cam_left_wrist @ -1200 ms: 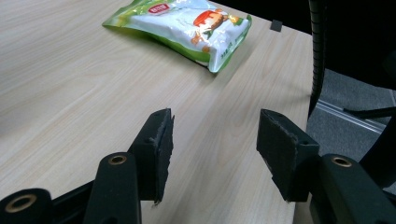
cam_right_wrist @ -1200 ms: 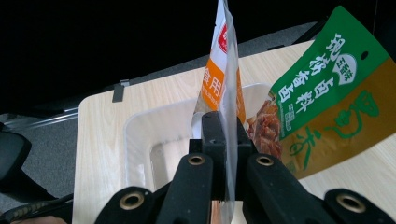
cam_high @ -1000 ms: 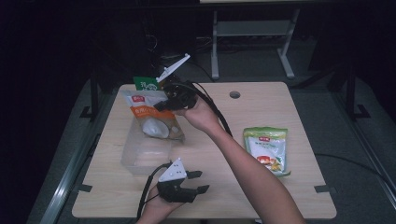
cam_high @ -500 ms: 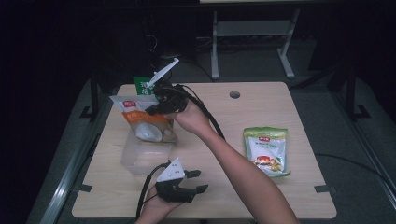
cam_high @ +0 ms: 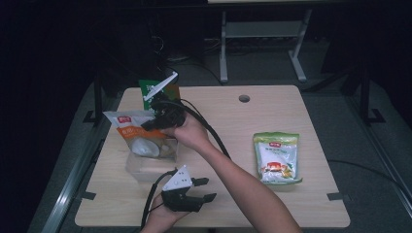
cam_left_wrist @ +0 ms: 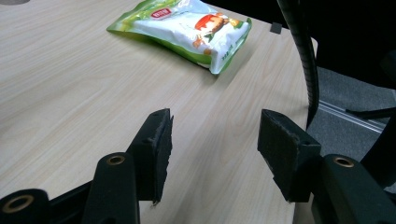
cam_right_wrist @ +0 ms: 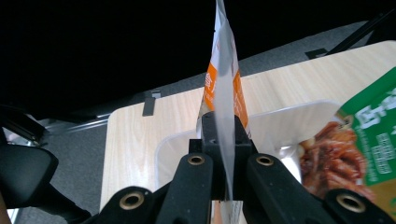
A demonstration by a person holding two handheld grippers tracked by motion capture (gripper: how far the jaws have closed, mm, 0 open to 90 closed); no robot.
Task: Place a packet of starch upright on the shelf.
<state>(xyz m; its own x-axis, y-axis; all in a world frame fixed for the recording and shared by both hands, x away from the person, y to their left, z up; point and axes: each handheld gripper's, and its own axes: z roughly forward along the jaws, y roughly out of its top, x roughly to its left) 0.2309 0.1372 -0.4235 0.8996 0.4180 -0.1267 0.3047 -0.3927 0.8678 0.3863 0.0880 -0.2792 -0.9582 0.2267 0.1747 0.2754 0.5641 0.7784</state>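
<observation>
Orange-and-white foil snack pouch point(cam_high: 138, 136) hangs over the clear plastic bin point(cam_high: 145, 167), pinched by its edge in the right gripper point(cam_right_wrist: 223, 140) so it can drop in beside the green packet point(cam_right_wrist: 369, 154). Left gripper point(cam_left_wrist: 212, 140) rests open near the table's point(cam_high: 291, 116) front edge.

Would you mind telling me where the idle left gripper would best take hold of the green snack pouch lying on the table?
Probably the green pouch's flat sealed top edge, on the far side. It lies flat, so its puffed middle looks too wide for the jaws. The open left gripper could come in low along the table and pinch that thin seam.
</observation>
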